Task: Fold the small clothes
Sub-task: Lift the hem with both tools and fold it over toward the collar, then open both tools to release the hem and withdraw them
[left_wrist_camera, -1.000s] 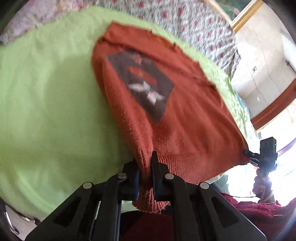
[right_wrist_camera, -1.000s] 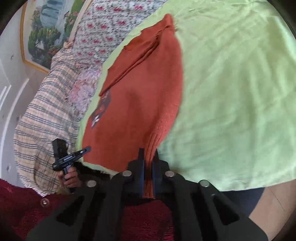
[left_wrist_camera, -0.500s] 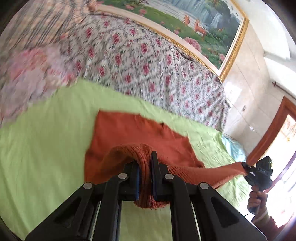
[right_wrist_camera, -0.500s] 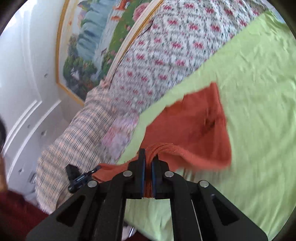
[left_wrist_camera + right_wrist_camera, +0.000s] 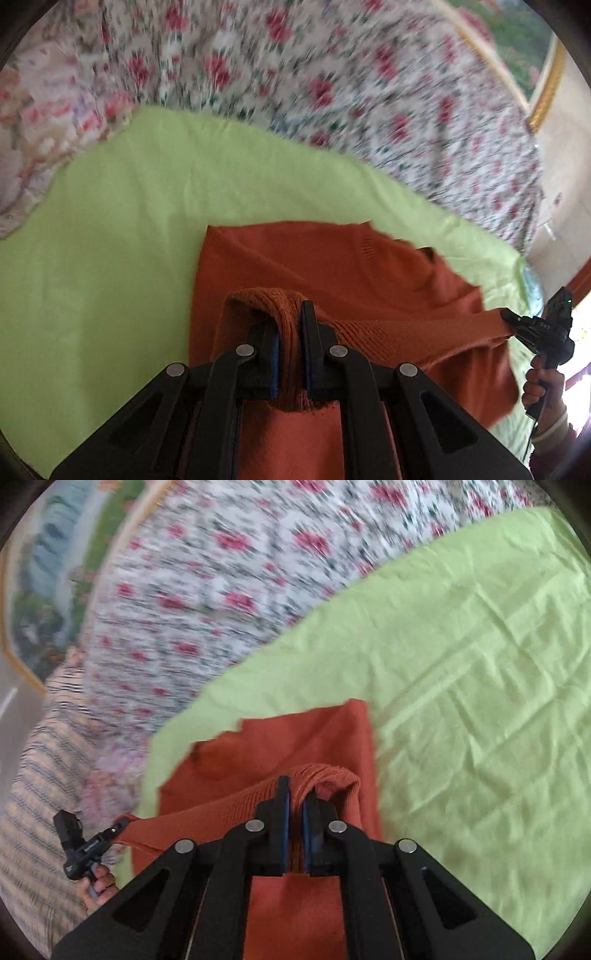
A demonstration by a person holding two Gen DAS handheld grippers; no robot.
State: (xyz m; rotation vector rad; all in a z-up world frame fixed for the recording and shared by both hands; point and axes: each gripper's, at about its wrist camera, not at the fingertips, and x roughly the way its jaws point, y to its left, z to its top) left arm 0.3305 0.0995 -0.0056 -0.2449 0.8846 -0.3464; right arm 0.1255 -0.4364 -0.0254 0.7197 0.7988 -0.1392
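An orange knitted sweater (image 5: 332,266) lies on the light green sheet (image 5: 110,229), doubled over on itself. My left gripper (image 5: 290,328) is shut on one corner of its ribbed hem (image 5: 288,354), held up over the lower layer. My right gripper (image 5: 295,812) is shut on the other hem corner (image 5: 325,775). Between the two grips the hem runs taut. In the left wrist view the right gripper (image 5: 517,325) shows at the far right, a hand (image 5: 543,387) holding it. The left gripper (image 5: 110,830) appears at the left of the right wrist view. The sweater's front patch is hidden.
A floral quilt (image 5: 332,81) is piled behind the green sheet (image 5: 480,664). A striped blanket (image 5: 40,775) lies at the left, and a framed landscape painting (image 5: 55,572) hangs on the wall beyond it. At the right of the left wrist view stand a pale wall and a wooden door frame (image 5: 580,277).
Both grippers carried the hem forward over the sweater toward the quilt. The sweater went from stretched out with its dark patch showing to doubled over, the patch covered.
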